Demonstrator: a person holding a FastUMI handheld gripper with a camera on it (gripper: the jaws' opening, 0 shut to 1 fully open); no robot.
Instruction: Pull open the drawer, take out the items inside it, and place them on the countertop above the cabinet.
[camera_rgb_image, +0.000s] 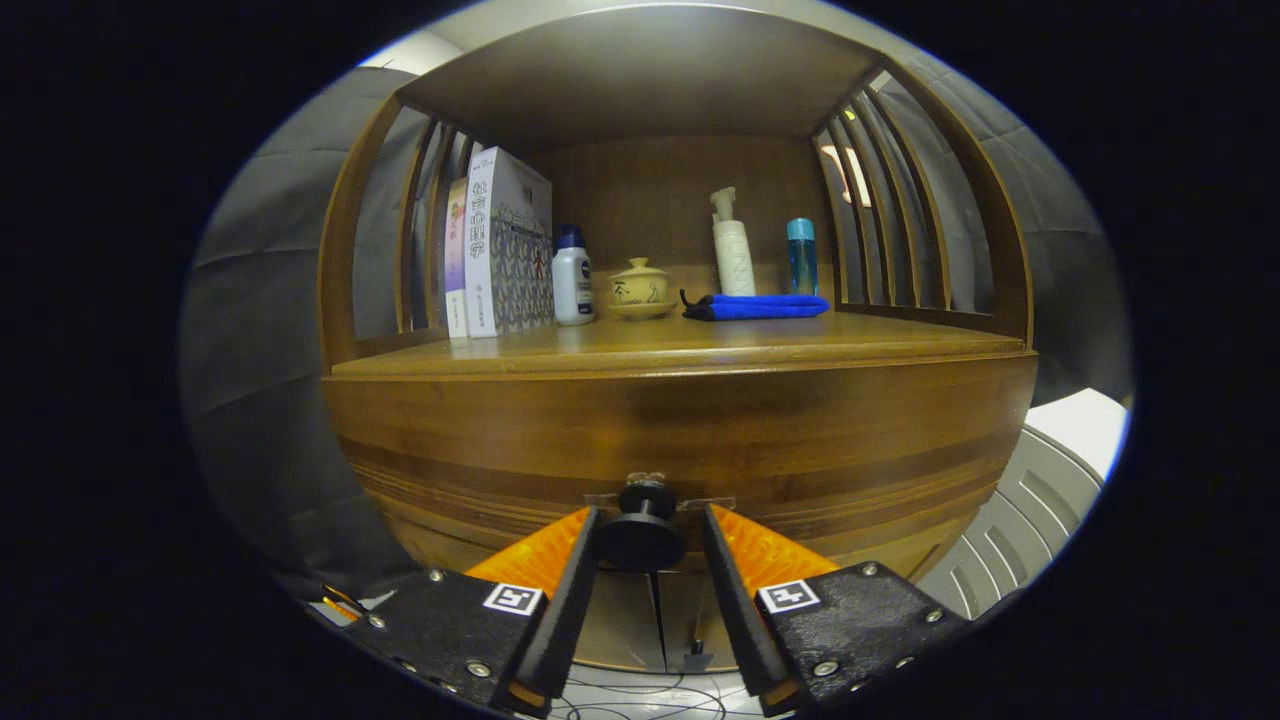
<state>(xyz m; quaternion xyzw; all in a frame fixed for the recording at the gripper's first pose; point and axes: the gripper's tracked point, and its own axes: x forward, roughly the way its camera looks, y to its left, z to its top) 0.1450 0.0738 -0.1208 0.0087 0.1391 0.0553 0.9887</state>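
1. Gripper view faces a wooden cabinet (680, 440) head-on. Its drawer front (500, 440) fills the middle of the scene and looks flush with the body, so I judge the drawer to be unopened and the items inside hidden; none of them can be seen.

2. Above the drawer runs the worktop (700, 345), the place where the drawer's contents are meant to end up. It sits inside a slatted shelf frame, which limits how things can be brought in from the sides.

3. On the worktop, at about 10 o'clock from the knob, two books (505, 245) stand upright against the left slats. Just to their right are a white bottle with a dark cap (572, 280) and a small lidded pot on a saucer (639, 288).

4. At 12 to 1 o'clock lies a folded blue cloth (760, 306), with a white pump bottle (733, 250) and a blue bottle (801, 258) standing behind it. These all sit toward the back, leaving the front strip of the worktop bare for new arrivals.

5. The gripper (645, 535) is level and square to the drawer front, its fingers either side of the round dark knob (641, 535), at 9 and 3 o'clock of it. That straddling pose suits a straight pull outward.

6. The fingers look very close to the knob's rim, yet I cannot tell whether both press on it or a slight gap remains.
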